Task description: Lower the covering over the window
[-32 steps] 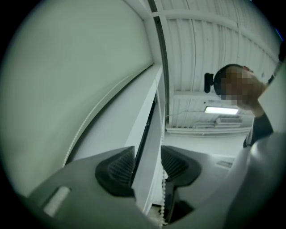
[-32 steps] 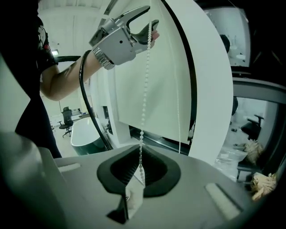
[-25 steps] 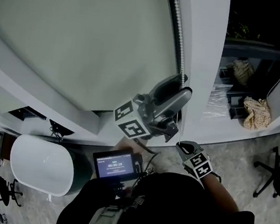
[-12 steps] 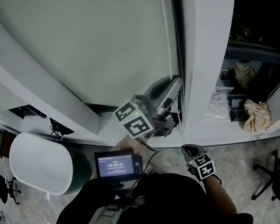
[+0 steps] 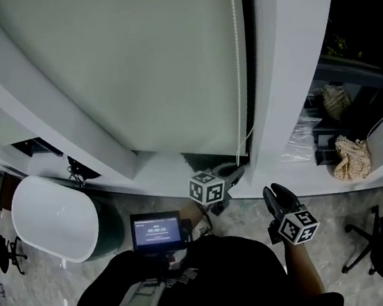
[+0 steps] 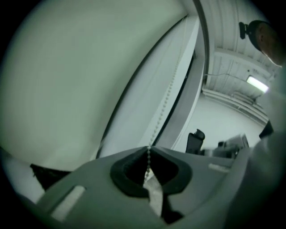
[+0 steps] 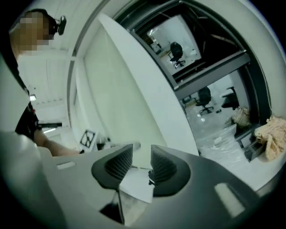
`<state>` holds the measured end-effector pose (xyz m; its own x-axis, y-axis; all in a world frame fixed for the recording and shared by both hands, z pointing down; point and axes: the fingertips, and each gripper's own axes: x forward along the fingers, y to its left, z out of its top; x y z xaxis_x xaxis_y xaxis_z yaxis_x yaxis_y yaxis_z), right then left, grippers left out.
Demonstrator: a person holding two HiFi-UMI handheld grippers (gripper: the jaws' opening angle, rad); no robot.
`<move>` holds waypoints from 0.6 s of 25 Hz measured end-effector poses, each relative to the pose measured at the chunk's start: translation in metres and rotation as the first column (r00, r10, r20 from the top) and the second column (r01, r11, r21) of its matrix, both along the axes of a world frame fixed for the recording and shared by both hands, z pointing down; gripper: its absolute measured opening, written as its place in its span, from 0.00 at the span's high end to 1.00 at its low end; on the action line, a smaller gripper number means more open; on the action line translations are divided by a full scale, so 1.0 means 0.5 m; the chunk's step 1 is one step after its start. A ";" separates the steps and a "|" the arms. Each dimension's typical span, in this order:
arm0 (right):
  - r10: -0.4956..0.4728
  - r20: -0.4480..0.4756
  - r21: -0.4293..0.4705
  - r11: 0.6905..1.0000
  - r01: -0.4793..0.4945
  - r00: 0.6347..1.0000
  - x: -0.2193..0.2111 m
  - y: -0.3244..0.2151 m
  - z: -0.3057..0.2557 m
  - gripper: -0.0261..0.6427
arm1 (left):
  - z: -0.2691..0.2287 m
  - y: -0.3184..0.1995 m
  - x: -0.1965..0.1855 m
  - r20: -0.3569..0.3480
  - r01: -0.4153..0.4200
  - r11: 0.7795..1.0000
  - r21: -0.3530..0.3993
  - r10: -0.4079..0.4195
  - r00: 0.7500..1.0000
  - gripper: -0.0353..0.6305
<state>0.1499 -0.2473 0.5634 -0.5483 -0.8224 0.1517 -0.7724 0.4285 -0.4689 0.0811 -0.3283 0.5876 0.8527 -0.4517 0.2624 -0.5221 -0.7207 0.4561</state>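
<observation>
The pale roller shade (image 5: 120,55) hung over most of the window, with a dark strip showing beneath its hem. Along the shade's right edge the bead chain (image 5: 239,64) ran straight down past the hem to the left gripper (image 5: 229,175), which sat low, just under the shade's lower right corner. In the left gripper view its fingers (image 6: 129,154) were pressed together on the chain, and the beads climbed from the pinch toward the top of the shade. The right gripper (image 5: 275,193) hovered to the right of the shade, beyond the white pillar (image 5: 283,91) and clear of the chain. Its fingers had just been opening and stood spread, with nothing between them — only the pillar and the shade lay ahead. A crumpled cloth (image 5: 352,157) lay well to the right of the shade.
</observation>
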 end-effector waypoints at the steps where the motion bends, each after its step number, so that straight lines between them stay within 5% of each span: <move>1: 0.017 0.028 0.039 0.999 -0.018 0.999 0.010 -0.009 -0.039 0.78 | 0.066 0.031 -0.001 0.064 -0.022 0.997 -0.075 0.027 0.998 0.95; 4: 0.022 0.043 0.120 0.992 -0.027 0.999 0.012 -0.023 -0.124 0.79 | 0.221 0.131 -0.018 0.198 -0.070 0.977 -0.203 0.111 0.974 0.95; 8: -0.016 0.042 0.130 0.991 0.010 0.999 -0.008 -0.020 -0.138 0.80 | 0.240 0.165 -0.019 0.123 -0.059 0.967 -0.247 0.092 0.988 0.95; 15: -0.067 0.062 0.097 0.993 0.061 0.996 -0.060 -0.016 -0.116 0.80 | 0.210 0.151 -0.044 0.158 -0.035 0.980 -0.196 0.067 0.985 0.94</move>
